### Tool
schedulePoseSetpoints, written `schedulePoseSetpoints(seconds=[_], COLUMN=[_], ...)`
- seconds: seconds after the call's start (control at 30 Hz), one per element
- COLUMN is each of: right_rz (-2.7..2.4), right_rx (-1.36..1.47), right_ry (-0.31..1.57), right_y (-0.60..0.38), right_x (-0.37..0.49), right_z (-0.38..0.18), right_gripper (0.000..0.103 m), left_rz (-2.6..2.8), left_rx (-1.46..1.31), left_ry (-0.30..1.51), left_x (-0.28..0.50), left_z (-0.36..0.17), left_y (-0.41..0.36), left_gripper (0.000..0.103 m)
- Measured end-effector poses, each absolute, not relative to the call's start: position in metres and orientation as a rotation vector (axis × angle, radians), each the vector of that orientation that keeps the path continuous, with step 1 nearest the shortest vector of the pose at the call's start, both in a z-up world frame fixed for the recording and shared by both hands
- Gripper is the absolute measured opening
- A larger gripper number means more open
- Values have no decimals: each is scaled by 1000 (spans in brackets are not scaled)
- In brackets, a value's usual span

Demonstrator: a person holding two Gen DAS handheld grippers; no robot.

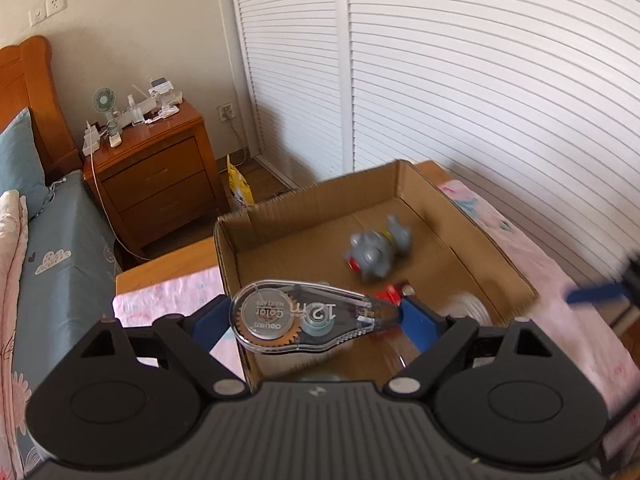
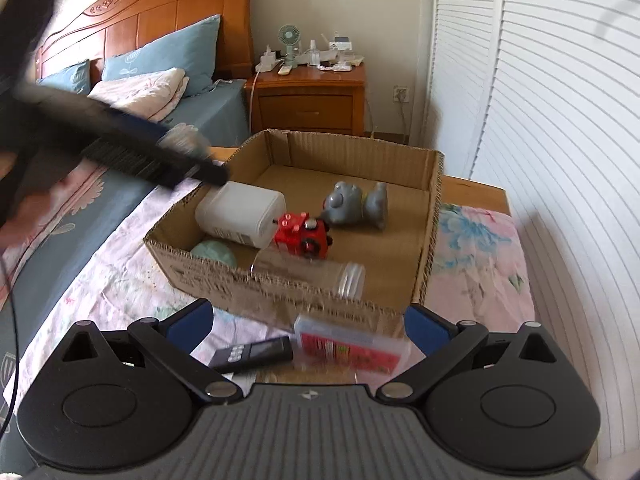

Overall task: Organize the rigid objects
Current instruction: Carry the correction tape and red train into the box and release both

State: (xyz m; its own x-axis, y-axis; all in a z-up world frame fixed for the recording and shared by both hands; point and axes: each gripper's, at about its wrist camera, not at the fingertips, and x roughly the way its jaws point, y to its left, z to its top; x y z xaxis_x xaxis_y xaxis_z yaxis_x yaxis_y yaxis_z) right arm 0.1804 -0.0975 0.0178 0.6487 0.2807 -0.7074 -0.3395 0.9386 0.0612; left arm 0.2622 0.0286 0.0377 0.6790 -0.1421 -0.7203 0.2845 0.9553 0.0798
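Note:
My left gripper [image 1: 314, 316] is shut on a clear correction-tape dispenser [image 1: 304, 316], held lengthwise between the blue pads above the near left corner of a cardboard box [image 1: 304, 200]. In the right wrist view that gripper is a dark blur [image 2: 120, 148] over the box's [image 2: 436, 200] left wall. Inside the box lie a grey toy figure [image 2: 352, 204], a red toy car [image 2: 304, 236], a white plastic container [image 2: 240, 216], a clear bottle [image 2: 312, 272] and a green round thing [image 2: 214, 252]. My right gripper [image 2: 308, 320] stands wide open and holds nothing, just in front of the box.
A red-labelled clear case [image 2: 348, 348] and a black remote-like device [image 2: 256, 352] lie under the right gripper on the floral cloth [image 2: 120, 280]. A bed [image 2: 160, 80] lies to the left, a wooden nightstand [image 2: 308, 100] behind, and white louvred doors [image 2: 540, 120] to the right.

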Motion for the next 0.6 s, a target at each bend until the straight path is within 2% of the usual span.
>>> schedulePoseSetpoints(seconds=[0.33, 0.6], right_rz=[225, 165], right_rx=[-28, -8], right_ry=[757, 729], right_y=[-105, -116], right_x=[134, 118], right_z=[8, 11], right_gripper=[103, 103], left_rz=[-146, -62], left_rx=[151, 105], left_ry=[862, 928], left_x=[335, 363], left_z=[18, -12], left_y=[30, 39], left_gripper=[89, 91])
